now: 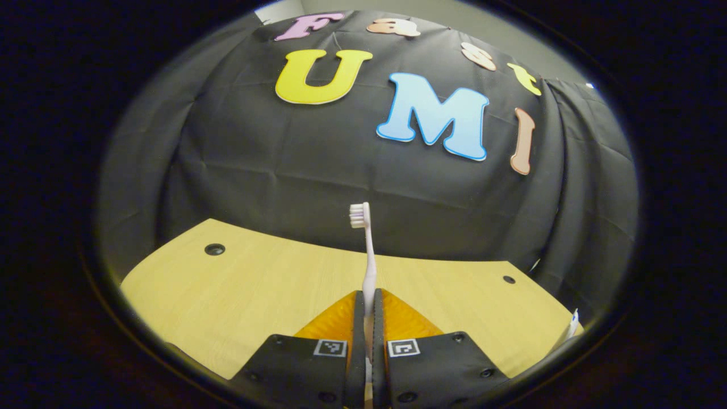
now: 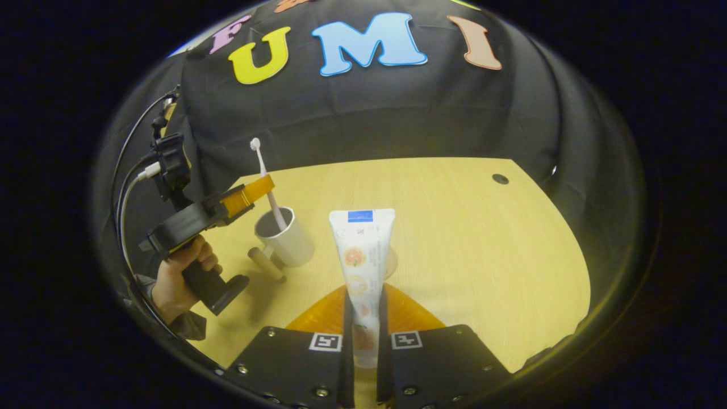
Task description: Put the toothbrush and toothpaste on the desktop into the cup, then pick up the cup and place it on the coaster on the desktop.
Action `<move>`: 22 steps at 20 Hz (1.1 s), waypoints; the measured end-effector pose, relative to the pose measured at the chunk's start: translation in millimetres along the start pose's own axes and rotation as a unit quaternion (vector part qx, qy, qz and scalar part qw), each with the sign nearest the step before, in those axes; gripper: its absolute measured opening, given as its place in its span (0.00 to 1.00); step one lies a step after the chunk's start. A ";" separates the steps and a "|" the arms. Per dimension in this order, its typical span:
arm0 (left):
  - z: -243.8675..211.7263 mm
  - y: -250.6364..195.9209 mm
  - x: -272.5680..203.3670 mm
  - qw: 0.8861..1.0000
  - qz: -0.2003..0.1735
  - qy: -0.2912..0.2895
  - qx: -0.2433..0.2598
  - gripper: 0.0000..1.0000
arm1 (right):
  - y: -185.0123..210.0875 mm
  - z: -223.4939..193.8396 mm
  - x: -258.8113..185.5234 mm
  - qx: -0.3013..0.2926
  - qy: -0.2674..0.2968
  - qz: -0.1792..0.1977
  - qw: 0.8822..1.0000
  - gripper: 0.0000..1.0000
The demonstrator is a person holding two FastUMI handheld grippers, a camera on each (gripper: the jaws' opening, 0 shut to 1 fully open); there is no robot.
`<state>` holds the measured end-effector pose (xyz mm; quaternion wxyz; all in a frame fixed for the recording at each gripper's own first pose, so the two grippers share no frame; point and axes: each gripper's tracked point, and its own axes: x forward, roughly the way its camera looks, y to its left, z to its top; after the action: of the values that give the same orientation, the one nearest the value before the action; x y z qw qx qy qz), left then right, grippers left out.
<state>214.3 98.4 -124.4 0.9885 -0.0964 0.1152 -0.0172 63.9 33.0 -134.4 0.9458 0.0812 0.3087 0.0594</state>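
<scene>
2 grippers each pinch 1 item. In the left gripper view, the left gripper (image 1: 368, 304) clamps both fingers on the toothbrush (image 1: 366, 250) handle, bristles up, above the wooden desktop (image 1: 238, 289). In the right gripper view, the right gripper (image 2: 363, 309) squeezes the toothpaste tube (image 2: 362, 255), while the toothbrush's lower end dips into the white cup (image 2: 287, 236), which stands on the desktop just beside the tube.
</scene>
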 end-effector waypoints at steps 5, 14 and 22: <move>-7.4 3.9 -7.9 1.000 -0.004 0.018 -0.024 0.20 | 5.8 3.6 3.0 0.002 0.001 0.013 1.000 0.17; 0.1 12.8 -34.7 0.999 0.011 0.021 -0.034 0.91 | 36.8 43.1 16.7 -0.034 -0.042 0.057 0.997 0.17; 3.6 39.6 -72.5 0.998 0.038 0.027 -0.039 0.95 | 91.4 108.2 41.2 -0.079 -0.120 0.117 0.983 0.16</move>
<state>145.1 142.1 -112.4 0.9805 -0.1300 0.1456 0.0225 155.5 116.5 -54.5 0.9659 0.0480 0.1757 0.1842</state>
